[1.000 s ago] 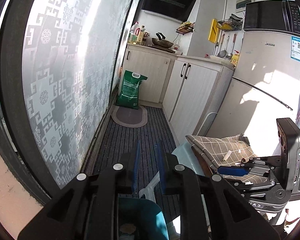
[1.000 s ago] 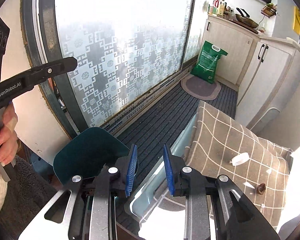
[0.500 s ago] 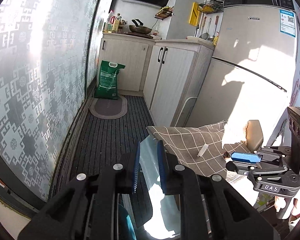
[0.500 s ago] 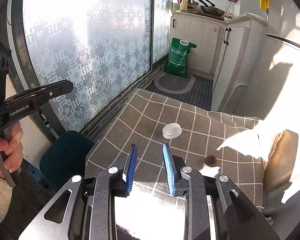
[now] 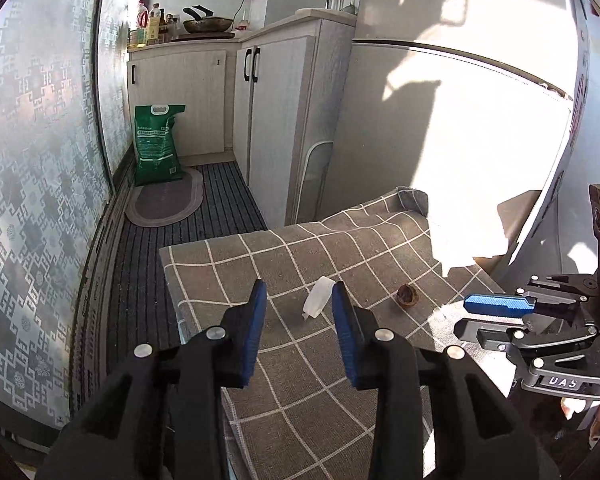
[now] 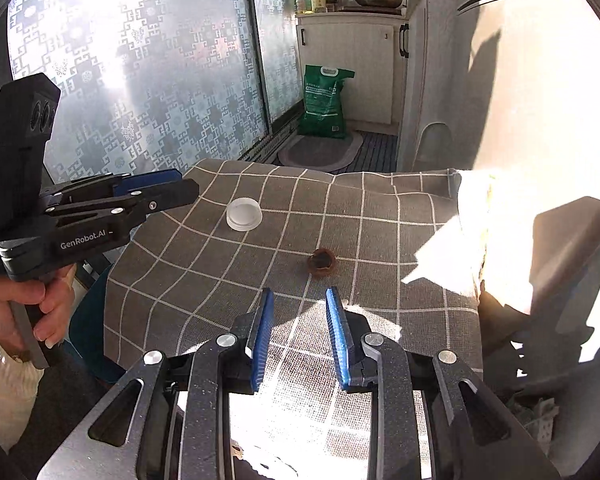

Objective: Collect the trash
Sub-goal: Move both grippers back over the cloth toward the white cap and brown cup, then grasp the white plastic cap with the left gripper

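Note:
A white plastic cap [image 5: 318, 302] lies on the grey checked tablecloth [image 5: 340, 380], and a small brown shell-like scrap [image 5: 407, 294] sits to its right. My left gripper [image 5: 298, 296] hovers just short of the cap; its jaws are opening and nothing is between them. From the right wrist, the cap [image 6: 244, 214] and the brown scrap [image 6: 322, 262] lie ahead on the cloth [image 6: 380, 240]. My right gripper [image 6: 300, 304] stands open and empty just short of the scrap. The left gripper [image 6: 186, 184] comes in from the left, near the cap. The right gripper [image 5: 462, 318] shows at the right edge.
A fridge [image 5: 440, 140] and pale cabinets [image 5: 276, 120] stand behind the table. A green sack [image 5: 156, 144] and an oval mat [image 5: 164, 200] lie on the dark floor beside the frosted sliding door [image 6: 140, 80]. A person's hand [image 6: 32, 300] holds the left gripper.
Both grippers swung away from the door and floor to above the checked table. The cap and brown scrap now lie close ahead. The left jaws have spread wider.

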{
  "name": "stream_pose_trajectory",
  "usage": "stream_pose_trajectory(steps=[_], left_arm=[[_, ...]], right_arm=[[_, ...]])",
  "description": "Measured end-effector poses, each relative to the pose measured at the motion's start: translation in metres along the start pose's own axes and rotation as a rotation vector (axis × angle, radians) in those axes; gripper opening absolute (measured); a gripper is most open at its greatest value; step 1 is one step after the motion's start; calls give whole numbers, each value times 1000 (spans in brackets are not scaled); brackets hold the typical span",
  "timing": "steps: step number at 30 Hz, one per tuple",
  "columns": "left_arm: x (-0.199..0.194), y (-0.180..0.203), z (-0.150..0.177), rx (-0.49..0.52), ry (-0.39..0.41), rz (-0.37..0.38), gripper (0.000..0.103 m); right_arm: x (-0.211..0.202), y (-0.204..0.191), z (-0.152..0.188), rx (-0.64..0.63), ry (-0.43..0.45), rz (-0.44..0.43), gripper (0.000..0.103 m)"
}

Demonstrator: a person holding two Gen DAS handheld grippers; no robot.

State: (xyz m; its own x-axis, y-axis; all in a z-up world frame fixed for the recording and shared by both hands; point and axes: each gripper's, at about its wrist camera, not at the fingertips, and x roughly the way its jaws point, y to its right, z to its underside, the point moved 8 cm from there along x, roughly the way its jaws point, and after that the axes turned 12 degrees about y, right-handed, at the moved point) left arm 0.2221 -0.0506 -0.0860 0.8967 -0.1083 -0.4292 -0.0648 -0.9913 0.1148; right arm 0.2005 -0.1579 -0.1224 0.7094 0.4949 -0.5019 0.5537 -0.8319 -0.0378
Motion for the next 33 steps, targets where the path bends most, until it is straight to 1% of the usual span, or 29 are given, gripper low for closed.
stream_pose_trajectory(steps=[1,4,6,7,8,9,12,15,17,18,19,20,21,22,26,29,33], left_arm=[[6,3,1,0,-4,5,44],[22,7,7,-6,-32,1,44],[30,9,9,-6,-44,-11,44],[32,10,11,-10,-47,-14,47],[35,10,12,-14,-49,-15,49],[38,10,13,-16,-55,-22,50],[49,12,16,-20,-80,-35,50],[58,11,20,-44,-114,-29,50],[60,10,20,-46,-120,-41,46],[61,10,20,-46,-123,-45,41],[63,10,21,-46,-130,-49,31],[64,10,22,-44,-136,-56,26],[65,9,23,-41,-140,-62,17],[65,10,23,-40,-139,-66,10],[59,7,19,-45,-111,-71,11],[51,6,17,-49,-93,-77,10],[43,5,14,-45,-78,-72,10]], right_arm=[[-2,3,0,11,4,-5,27],[-7,11,-1,38,15,-19,27],[-10,14,-1,62,23,-30,33],[-11,16,-1,75,26,-36,38],[-12,17,0,87,28,-48,39],[-12,17,1,95,30,-58,39],[-12,19,4,89,24,-65,40],[-11,20,9,88,15,-61,40],[-8,21,10,80,10,-52,40],[-8,21,10,79,8,-51,40],[-8,21,10,81,8,-50,40],[-7,21,10,80,7,-50,40],[-6,20,9,80,8,-49,40],[-7,19,9,78,7,-48,40],[-2,18,5,58,6,-28,40],[4,21,7,59,-8,-17,40],[16,17,9,31,-32,-2,40]])
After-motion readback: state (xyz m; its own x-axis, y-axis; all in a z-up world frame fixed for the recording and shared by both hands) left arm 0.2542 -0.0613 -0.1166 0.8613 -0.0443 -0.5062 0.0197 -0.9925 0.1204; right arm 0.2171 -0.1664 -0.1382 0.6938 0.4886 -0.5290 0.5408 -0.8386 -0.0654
